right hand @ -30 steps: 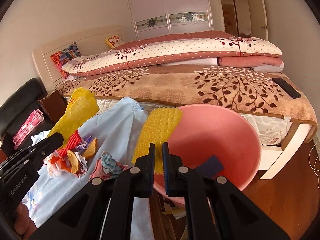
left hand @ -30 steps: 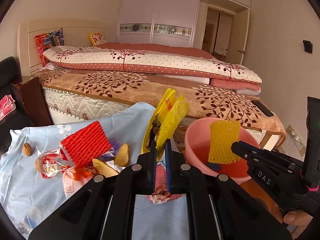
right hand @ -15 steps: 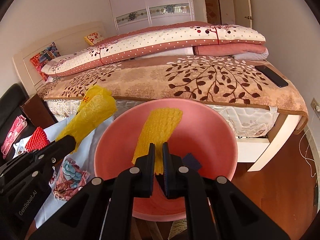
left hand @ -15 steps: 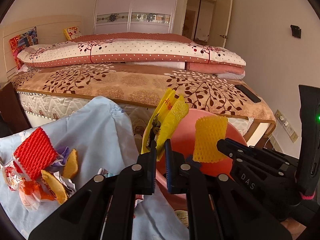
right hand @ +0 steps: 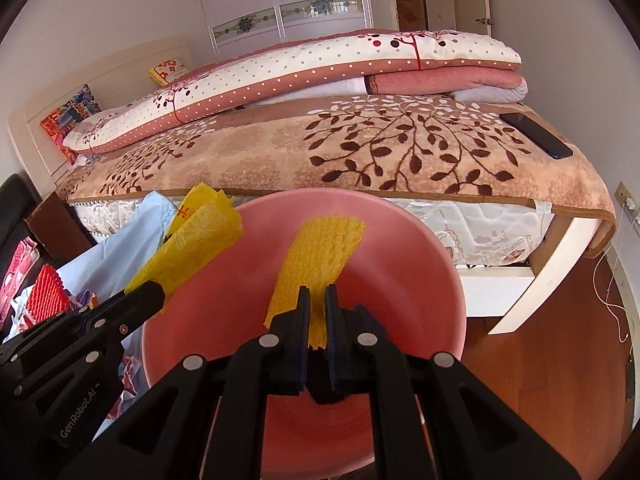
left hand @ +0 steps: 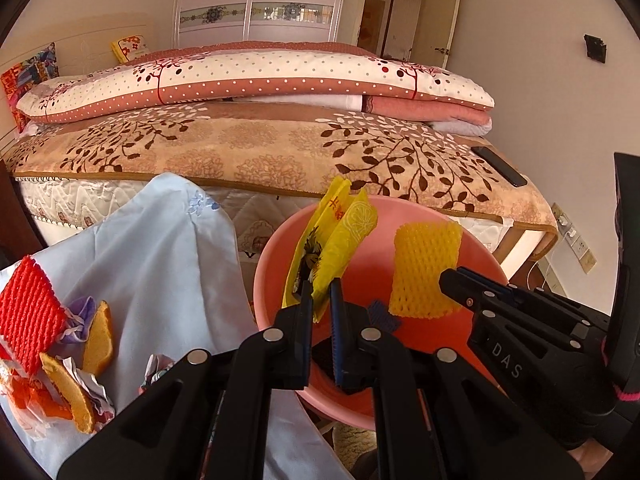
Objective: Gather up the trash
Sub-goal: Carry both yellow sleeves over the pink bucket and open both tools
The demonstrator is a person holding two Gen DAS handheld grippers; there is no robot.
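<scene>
Two grippers, left gripper [left hand: 321, 294] pinching the yellow wrapper [left hand: 334, 236] and right gripper [right hand: 317, 300] pinching the yellow foam net [right hand: 318, 252], each with fingers clamped tight, hold both over the pink bowl [right hand: 420, 280], ready to drop them in.

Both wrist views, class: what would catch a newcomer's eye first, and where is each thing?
The round pink plastic basin fills the middle, in front of the bed with the brown leaf-patterned blanket. Over it the right gripper pinches a yellow foam fruit net, and the left gripper a crumpled yellow plastic wrapper. At left, a red foam net lies among scraps on a pale blue cloth.
</scene>
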